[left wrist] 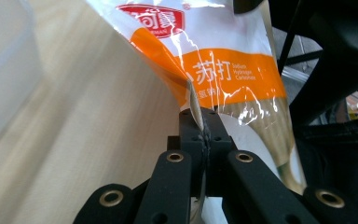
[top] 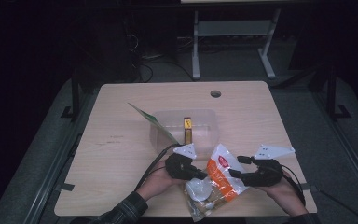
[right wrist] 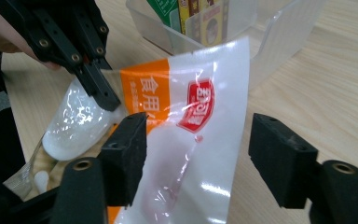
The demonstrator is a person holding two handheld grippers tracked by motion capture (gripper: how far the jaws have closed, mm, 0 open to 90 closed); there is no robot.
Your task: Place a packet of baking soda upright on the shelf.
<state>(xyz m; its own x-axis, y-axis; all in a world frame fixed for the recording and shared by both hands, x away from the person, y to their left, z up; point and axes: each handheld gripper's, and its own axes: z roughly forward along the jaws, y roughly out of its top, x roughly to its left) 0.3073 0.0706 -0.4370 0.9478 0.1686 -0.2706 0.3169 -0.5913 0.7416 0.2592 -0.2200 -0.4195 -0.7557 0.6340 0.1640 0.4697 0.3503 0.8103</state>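
Observation:
A white and orange plastic pouch [top: 216,179] with a red logo hangs tilted just above the table's front edge. My left gripper [top: 204,175] is shut on the pouch's left edge; in the left gripper view the jaws [left wrist: 201,126] pinch a thin fold of the pouch [left wrist: 228,70]. My right gripper [top: 237,166] is at the pouch's right side. In the right gripper view its jaws [right wrist: 203,154] stand wide apart, with the pouch [right wrist: 200,107] between the pads and the right pad clear of it. The left gripper [right wrist: 105,98] grips the pouch's far edge there.
A clear plastic bin [top: 205,116] stands on the wooden table [top: 121,140] just behind the pouch. It holds a yellow packet [top: 187,128], and a green packet [top: 149,119] leans over its left rim. A round hole [top: 215,94] is near the table's far edge.

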